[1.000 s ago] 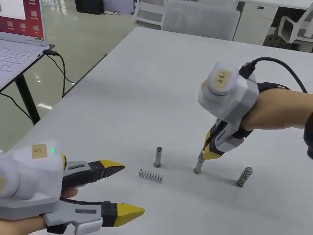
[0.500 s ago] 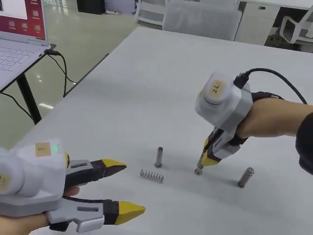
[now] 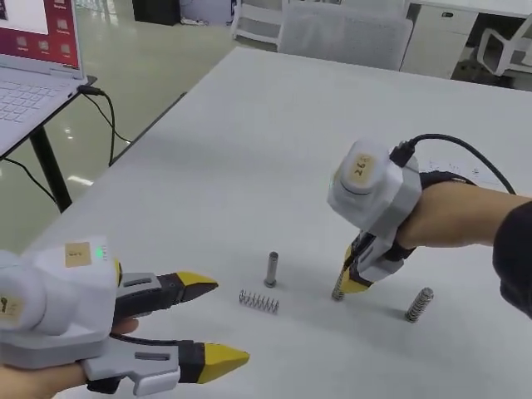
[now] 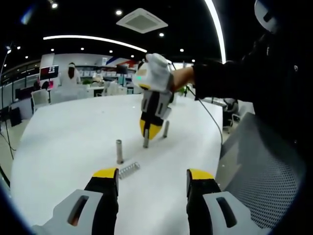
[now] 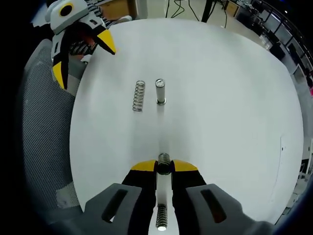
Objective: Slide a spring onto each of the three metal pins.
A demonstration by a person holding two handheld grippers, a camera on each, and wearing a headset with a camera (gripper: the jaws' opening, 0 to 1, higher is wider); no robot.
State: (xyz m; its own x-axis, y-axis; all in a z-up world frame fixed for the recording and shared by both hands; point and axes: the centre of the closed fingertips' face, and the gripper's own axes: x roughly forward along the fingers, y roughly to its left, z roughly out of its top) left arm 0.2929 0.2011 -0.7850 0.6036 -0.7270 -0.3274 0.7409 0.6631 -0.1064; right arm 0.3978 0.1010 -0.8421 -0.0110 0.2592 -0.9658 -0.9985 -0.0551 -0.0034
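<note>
Three metal pins stand on the white table [image 3: 249, 150]. My right gripper [image 3: 353, 281] [image 5: 165, 167] [image 4: 150, 129] points down over the middle pin [image 3: 338, 289] [image 4: 145, 142], shut on a spring [image 5: 164, 163] that sits around that pin. The left pin [image 3: 271, 269] [image 4: 119, 151] [image 5: 160, 90] is bare. A loose spring [image 3: 258, 301] [image 4: 128, 170] [image 5: 138, 95] lies flat just in front of it. The right pin [image 3: 418, 304] [image 4: 166, 129] wears a spring and leans a little. My left gripper [image 3: 213, 322] [image 4: 151, 175] [image 5: 83, 61] stays open near the front left, holding nothing.
A laptop [image 3: 29, 62] sits on a side stand at the far left, its cable [image 3: 104, 112] hanging down. Chairs [image 3: 341, 33] stand beyond the table's far edge. The right gripper's black cable [image 3: 449, 145] arcs over the hand.
My right gripper has come down along the middle pin, taking the spring lower on it. The left gripper has stayed where it was, open.
</note>
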